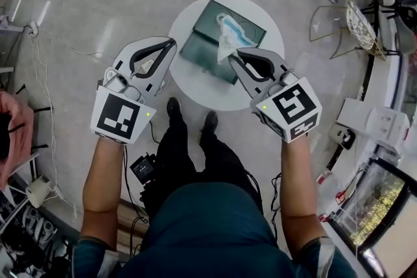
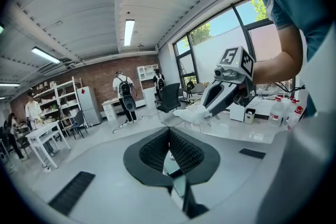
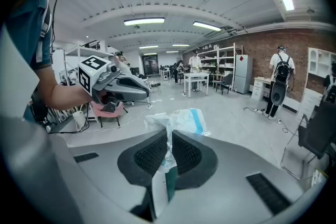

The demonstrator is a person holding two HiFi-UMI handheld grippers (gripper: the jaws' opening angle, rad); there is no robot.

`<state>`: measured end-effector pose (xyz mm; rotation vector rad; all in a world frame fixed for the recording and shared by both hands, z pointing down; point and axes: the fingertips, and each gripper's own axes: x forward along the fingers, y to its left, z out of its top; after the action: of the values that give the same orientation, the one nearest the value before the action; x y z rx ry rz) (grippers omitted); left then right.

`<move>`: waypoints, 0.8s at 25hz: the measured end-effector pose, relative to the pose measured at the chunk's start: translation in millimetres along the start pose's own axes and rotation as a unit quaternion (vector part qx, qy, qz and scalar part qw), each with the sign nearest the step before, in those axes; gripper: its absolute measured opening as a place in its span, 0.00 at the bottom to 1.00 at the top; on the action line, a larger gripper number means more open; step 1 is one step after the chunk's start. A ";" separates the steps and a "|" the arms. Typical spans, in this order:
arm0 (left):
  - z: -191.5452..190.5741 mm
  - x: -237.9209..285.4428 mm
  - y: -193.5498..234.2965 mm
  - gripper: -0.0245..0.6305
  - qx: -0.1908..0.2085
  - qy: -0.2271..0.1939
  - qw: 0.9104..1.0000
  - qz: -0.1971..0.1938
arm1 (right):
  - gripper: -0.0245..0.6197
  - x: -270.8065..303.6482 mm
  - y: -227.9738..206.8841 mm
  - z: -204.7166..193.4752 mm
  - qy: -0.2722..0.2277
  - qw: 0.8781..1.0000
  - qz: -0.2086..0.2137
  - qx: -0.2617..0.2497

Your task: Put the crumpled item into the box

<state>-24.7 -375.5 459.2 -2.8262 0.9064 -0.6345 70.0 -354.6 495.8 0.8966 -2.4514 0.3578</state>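
A dark green box (image 1: 201,49) lies open on a small round white table (image 1: 189,89). My right gripper (image 1: 233,55) is shut on a crumpled white and blue wrapper (image 1: 228,34), which it holds above the box's near right edge. In the right gripper view the wrapper (image 3: 181,120) sticks out beyond the closed pads (image 3: 152,153). My left gripper (image 1: 171,43) hovers over the table's left rim, shut with nothing in it. The left gripper view shows its ribbed pads (image 2: 184,150) meeting, with the right gripper (image 2: 202,113) and wrapper (image 2: 190,113) ahead.
The person's black shoes (image 1: 173,107) stand just below the table. Cables (image 1: 45,68) trail over the glossy floor at the left. Wire chairs (image 1: 355,26) and white equipment (image 1: 368,119) stand at the right. People with backpacks (image 2: 125,93) stand far back in the room.
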 end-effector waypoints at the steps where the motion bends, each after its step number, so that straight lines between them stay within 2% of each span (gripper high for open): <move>1: -4.7 2.8 -0.2 0.07 -0.002 0.003 1.000 -0.002 | 0.12 3.9 -1.3 -4.4 0.003 1.000 0.002 0.004; 13: -59.8 29.5 -1.7 0.07 -0.037 0.035 0.998 -0.019 | 0.12 49.6 -16.1 -60.1 0.036 0.998 0.013 0.042; 20: -96.1 47.9 -5.2 0.07 -0.045 0.051 0.997 -0.032 | 0.12 79.3 -22.8 -100.4 0.062 0.996 0.021 0.057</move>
<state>-27.1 -396.4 564.6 -2.9373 0.8851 -0.7708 69.6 -373.1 624.4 0.8436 -2.3582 0.5568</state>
